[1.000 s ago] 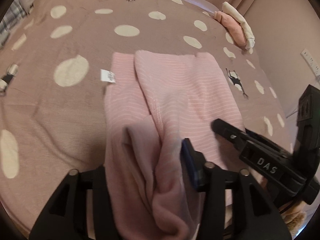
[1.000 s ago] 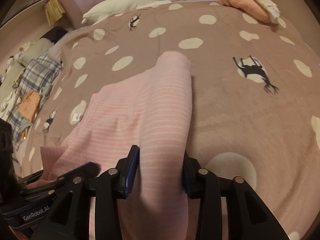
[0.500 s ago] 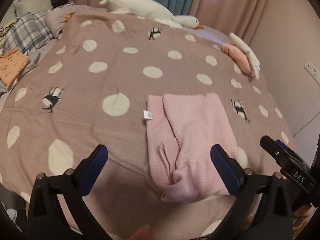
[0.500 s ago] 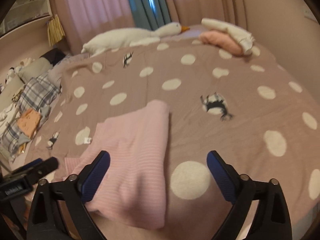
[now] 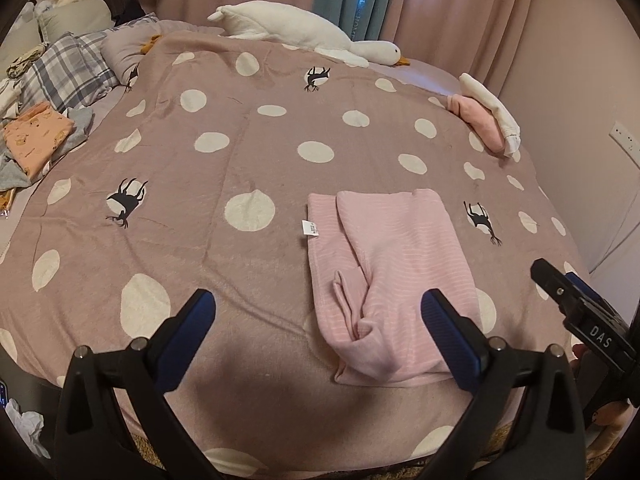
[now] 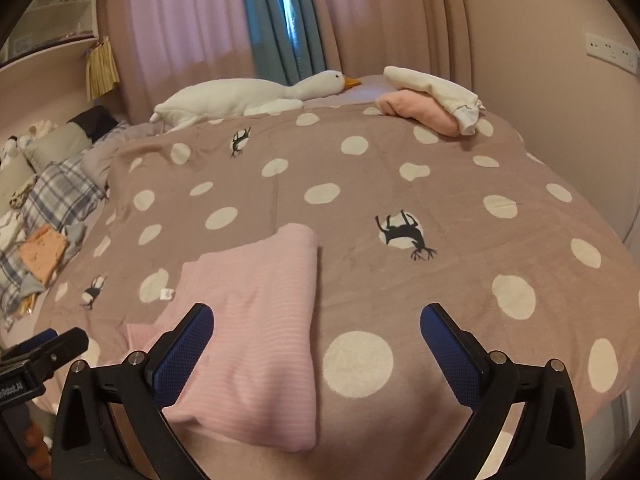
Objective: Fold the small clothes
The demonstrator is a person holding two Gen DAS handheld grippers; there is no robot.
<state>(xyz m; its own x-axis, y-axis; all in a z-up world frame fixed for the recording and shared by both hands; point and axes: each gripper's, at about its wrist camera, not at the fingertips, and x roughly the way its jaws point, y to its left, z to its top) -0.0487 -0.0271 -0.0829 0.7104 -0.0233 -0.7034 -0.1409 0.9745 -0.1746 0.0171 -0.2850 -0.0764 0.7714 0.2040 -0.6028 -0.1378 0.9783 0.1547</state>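
Note:
A pink striped garment (image 5: 384,272) lies folded on the brown polka-dot blanket (image 5: 248,152), near the bed's front edge; it also shows in the right wrist view (image 6: 260,320). A white tag (image 5: 309,227) sticks out at its left side. My left gripper (image 5: 320,330) is open and empty, held back above the front edge, the garment between and beyond its fingers. My right gripper (image 6: 316,344) is open and empty, the garment's right part under its left finger (image 6: 180,352). The right gripper shows in the left wrist view (image 5: 580,312).
A stack of folded pink and white clothes (image 5: 486,120) sits at the bed's far right corner, also in the right wrist view (image 6: 432,102). A white goose plush (image 5: 304,36) lies along the far edge. Plaid and orange clothes (image 5: 40,128) are piled at the left. A wall stands at the right.
Both grippers let go of the pink garment, opened wide and pulled back and up from the bed. The garment now lies folded on the blanket.

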